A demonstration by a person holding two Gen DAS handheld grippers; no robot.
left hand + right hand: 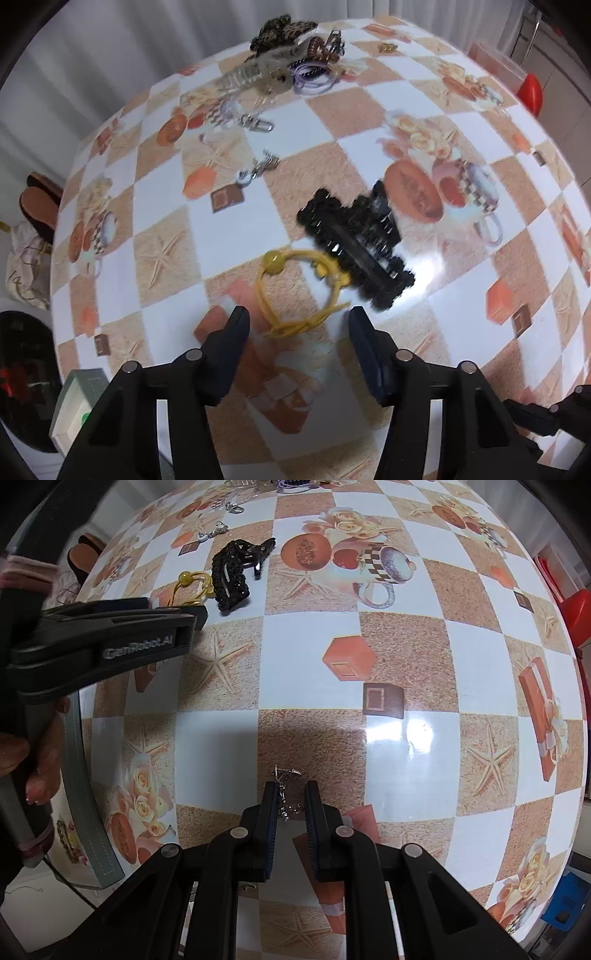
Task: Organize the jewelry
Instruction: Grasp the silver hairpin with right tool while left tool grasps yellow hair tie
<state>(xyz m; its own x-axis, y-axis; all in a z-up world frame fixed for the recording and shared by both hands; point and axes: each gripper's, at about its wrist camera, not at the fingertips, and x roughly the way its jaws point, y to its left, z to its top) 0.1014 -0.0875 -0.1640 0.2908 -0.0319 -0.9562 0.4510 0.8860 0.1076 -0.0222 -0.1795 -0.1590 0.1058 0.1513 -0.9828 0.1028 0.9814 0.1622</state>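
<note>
On the checked tablecloth [236, 229] lies a yellow cord bracelet [272, 262] with a bead, touching a black hair claw [354, 240] on its right. My left gripper [298, 317] points down over the bracelet's knotted end, jaws apart, pads clear of the cord. The right wrist view shows the same bracelet [184, 578] and claw [231, 579] at the far left, by the left gripper's fingers [199, 614]. My right gripper [291, 786] is shut on a small silver earring [286, 773], which pokes out past the fingertips above the cloth.
A pile of hair clips and bands [284, 55] sits at the far edge. Silver clasps [255, 122] and a small charm [258, 170] lie between it and the claw. A grey-green box [74, 398] stands at the near left edge. A red object [530, 92] is far right.
</note>
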